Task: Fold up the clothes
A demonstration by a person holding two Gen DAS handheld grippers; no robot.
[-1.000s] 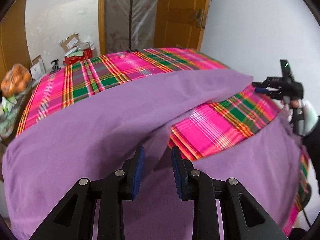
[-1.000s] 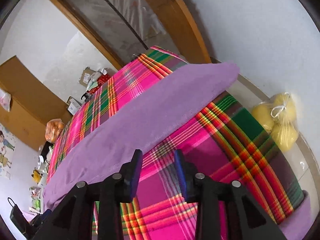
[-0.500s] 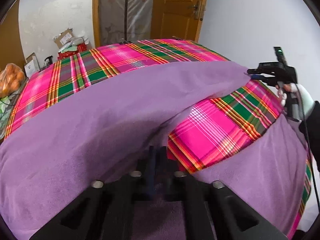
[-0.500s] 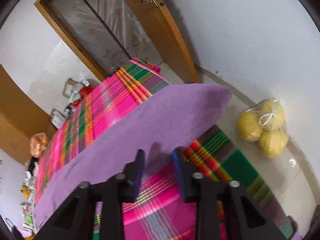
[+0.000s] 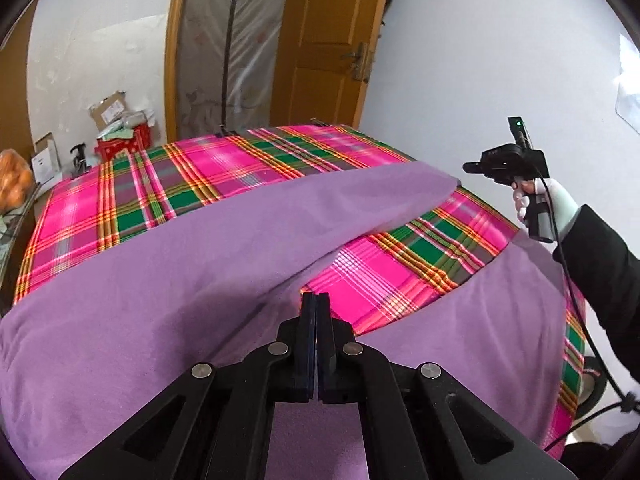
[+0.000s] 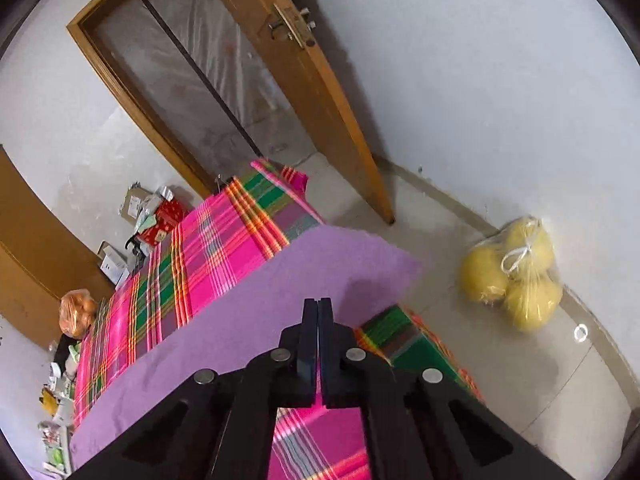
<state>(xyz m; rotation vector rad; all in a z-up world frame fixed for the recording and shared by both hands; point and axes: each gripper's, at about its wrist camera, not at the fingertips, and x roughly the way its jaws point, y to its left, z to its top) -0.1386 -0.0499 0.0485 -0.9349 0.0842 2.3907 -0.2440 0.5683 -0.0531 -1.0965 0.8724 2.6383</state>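
A large purple cloth (image 5: pixel 168 280) lies across a table covered in pink and green plaid (image 5: pixel 192 176). Its far flap is folded over toward the right end, and a near part (image 5: pixel 480 328) hangs at the right. My left gripper (image 5: pixel 316 300) is shut at the cloth's inner edge; the fabric between its pads is hidden. My right gripper (image 6: pixel 318 306) is shut over the cloth's end corner (image 6: pixel 352 264), and I cannot see fabric between the pads. It also shows in the left wrist view (image 5: pixel 470 168), held in a white-gloved hand beyond that corner.
An open wooden door (image 6: pixel 304 92) and plastic-covered doorway (image 5: pixel 228 48) stand behind the table. A bag of yellow fruit (image 6: pixel 516 280) lies on the floor by the right wall. Boxes (image 5: pixel 116 128) and a bag of oranges (image 5: pixel 14 184) crowd the far left.
Both grippers went from open to shut. The right gripper moved out to the cloth's far right corner. The left gripper closed at the cloth's inner edge.
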